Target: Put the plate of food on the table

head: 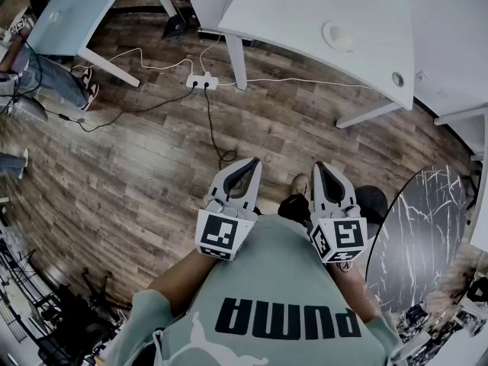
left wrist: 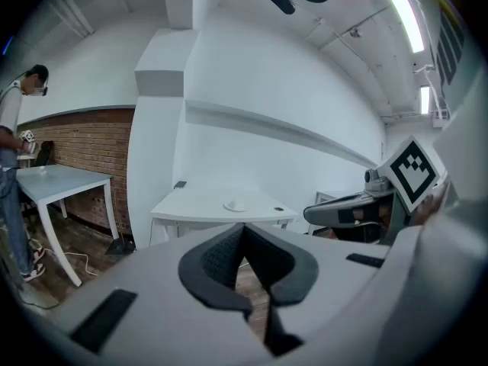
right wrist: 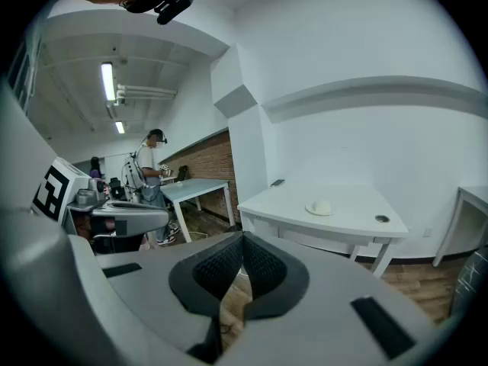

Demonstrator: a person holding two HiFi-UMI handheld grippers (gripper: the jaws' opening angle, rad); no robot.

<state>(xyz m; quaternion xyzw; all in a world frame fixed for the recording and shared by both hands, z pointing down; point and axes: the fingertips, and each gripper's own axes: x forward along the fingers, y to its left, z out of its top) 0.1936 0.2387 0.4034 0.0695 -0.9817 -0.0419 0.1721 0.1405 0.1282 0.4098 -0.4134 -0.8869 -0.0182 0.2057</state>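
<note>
Plate of food [head: 338, 36], head view: small round white plate with a pale mound on it, standing on the curved white bench [head: 305, 14] at the top of the view, well apart from both grippers. The mound is too small to tell further.
Left gripper [head: 254, 161], head view: grey two-jaw gripper with a marker cube, held in front of the person's grey-green printed shirt [head: 282, 296], above the brown wood-plank floor [head: 152, 158]. Jaws together.
Right gripper [head: 319, 166], head view: same make, near the left gripper and not touching it. Jaws together.
Floor items, head view: white power strip [head: 202, 82] with white and black cables, near the bench legs.
Other furniture, head view: pale blue-grey bench [head: 76, 6] at upper left with a person [head: 46, 71] beside it; dark round marbled bench [head: 427, 227] at right.
Left gripper [left wrist: 244, 229], left gripper view: jaws closed tip to tip, nothing between them.
Surroundings, left gripper view: plate of food [left wrist: 235, 204] on the white bench [left wrist: 191, 204], beyond the tips. Right gripper [left wrist: 320, 213] at right. Red brick wall [left wrist: 80, 155] at left.
Right gripper [right wrist: 242, 237], right gripper view: jaws closed tip to tip, nothing between them.
Surroundings, right gripper view: plate of food [right wrist: 320, 207] on the white bench [right wrist: 286, 200], ahead and to the right. Left gripper [right wrist: 152, 218] at left.
</note>
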